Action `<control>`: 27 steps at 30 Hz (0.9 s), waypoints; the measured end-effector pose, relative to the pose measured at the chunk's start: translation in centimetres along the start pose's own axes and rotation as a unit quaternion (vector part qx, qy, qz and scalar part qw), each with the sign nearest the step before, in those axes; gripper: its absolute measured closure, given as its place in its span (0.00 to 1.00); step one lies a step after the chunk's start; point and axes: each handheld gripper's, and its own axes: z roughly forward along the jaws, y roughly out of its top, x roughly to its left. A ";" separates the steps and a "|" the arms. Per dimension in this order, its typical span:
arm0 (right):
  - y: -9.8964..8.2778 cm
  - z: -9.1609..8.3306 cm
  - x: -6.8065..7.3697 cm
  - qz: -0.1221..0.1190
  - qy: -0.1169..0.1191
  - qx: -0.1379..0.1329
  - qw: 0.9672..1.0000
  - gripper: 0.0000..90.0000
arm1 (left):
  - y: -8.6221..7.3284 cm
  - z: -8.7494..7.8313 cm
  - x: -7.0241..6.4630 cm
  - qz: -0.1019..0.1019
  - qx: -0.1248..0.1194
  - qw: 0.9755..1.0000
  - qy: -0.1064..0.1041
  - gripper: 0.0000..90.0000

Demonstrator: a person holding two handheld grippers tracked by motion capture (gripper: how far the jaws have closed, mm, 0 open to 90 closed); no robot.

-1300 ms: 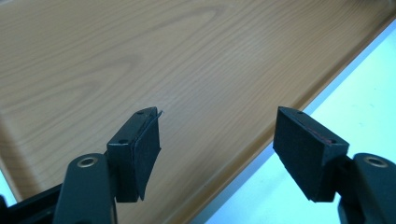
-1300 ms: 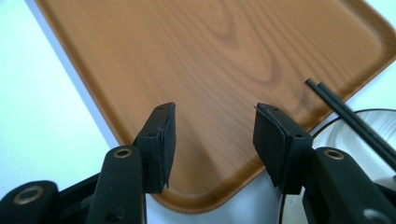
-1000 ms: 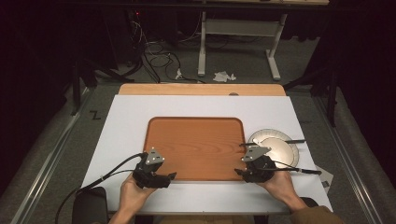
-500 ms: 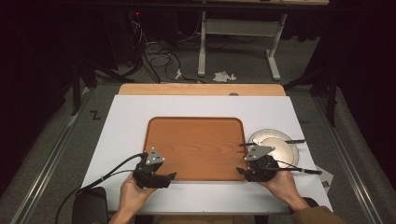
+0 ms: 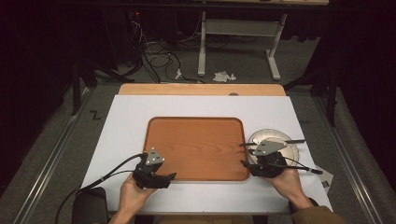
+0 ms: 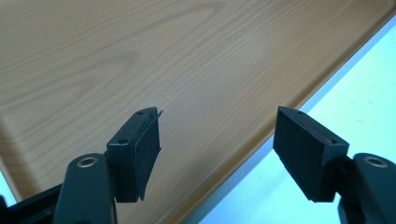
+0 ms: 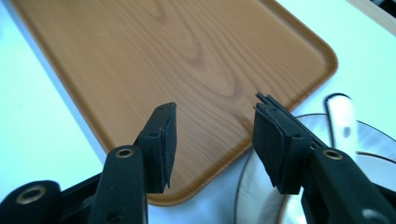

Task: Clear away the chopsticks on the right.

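The wooden tray (image 5: 196, 147) lies flat in the middle of the white surface (image 5: 130, 116). Both the left gripper (image 5: 172, 176) and the right gripper (image 5: 243, 163) stand wide and empty at its near corners — better each straddles the rim squarely, then closes together so the tray lifts level.

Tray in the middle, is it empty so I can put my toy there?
Yes, the tray is bare wood inside its rim. The white table behind it is bare too. It is crowded at the near corners by the left gripper and right gripper, beside the plate.
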 end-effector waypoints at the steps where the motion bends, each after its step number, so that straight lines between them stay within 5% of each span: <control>1: 0.0 0.0 0.0 0.000 0.000 0.000 1.000 0.56 | 0.0 0.0 0.0 0.000 0.000 1.000 0.000 0.35; 14: -0.3 -1.6 -2.8 0.067 -0.007 -0.016 0.998 0.50 | 0.0 0.2 0.0 -0.002 0.003 1.000 -0.002 0.35; 27: -0.5 -2.2 -3.8 0.077 -0.007 -0.016 0.997 0.48 | 0.0 0.2 0.0 0.000 0.005 1.000 -0.003 0.35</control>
